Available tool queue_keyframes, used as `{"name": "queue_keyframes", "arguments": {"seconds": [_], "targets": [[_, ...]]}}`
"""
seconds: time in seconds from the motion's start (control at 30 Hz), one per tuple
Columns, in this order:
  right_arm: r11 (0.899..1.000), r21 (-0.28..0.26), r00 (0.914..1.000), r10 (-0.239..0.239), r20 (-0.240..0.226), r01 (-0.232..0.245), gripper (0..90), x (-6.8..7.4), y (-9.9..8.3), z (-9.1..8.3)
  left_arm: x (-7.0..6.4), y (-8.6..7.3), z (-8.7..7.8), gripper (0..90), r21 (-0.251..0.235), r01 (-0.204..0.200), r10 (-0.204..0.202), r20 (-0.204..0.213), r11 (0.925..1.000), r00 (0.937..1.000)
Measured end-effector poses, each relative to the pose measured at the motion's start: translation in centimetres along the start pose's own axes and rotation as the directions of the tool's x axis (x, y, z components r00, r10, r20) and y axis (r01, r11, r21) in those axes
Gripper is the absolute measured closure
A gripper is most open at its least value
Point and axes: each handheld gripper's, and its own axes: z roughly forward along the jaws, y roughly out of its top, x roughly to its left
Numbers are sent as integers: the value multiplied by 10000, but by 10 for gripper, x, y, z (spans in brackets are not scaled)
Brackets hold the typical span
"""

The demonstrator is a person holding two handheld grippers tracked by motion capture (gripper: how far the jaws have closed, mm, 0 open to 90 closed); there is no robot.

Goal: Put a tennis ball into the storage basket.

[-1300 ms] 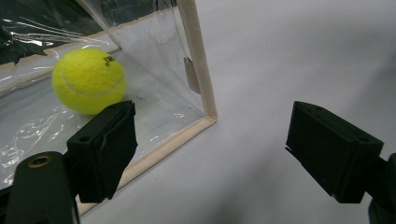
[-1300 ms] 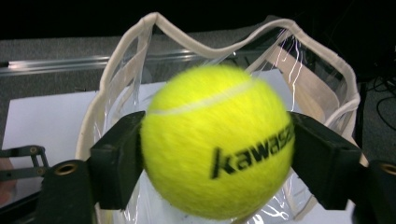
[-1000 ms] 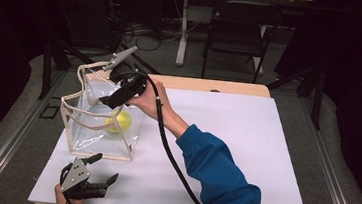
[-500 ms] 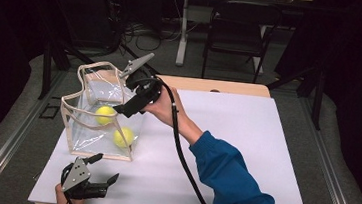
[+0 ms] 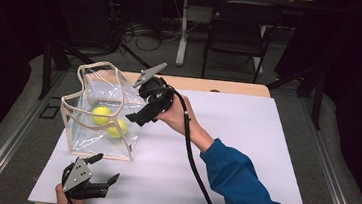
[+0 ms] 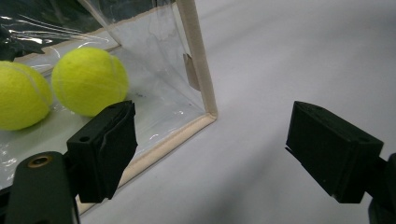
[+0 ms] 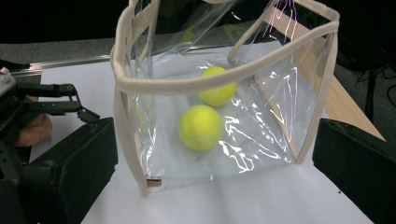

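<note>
1. Balls first: I see two tennis balls (image 5: pixel 101 115) (image 5: pixel 117 128) lying on the bottom of the clear bag (image 5: pixel 114 148), which stands on the white table (image 5: pixel 244 153).
2. My right gripper (image 5: pixel 136 119) hangs just beside the bag's rim, jaws wide, holding nothing. If I bump the soft rim, the bag may tip and the balls could roll out.
3. My left gripper (image 5: pixel 104 169) waits near the bag's front corner, jaws wide too. A push there could slide the bag.

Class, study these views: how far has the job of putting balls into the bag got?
Done: two balls lie inside the clear bag. In hand: nothing; the right gripper hangs open beside the bag, and the left gripper rests open on the table. Left: perhaps only pulling away.
</note>
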Motion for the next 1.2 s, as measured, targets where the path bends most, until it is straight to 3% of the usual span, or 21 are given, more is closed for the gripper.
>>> {"name": "queue_keyframes", "arguments": {"seconds": [1.2], "targets": [[9982,478,9991,343,261,-355,0,15,-79,-14,-1,-1,-1,161,-66,-50,50,100,10000,9999]]}}
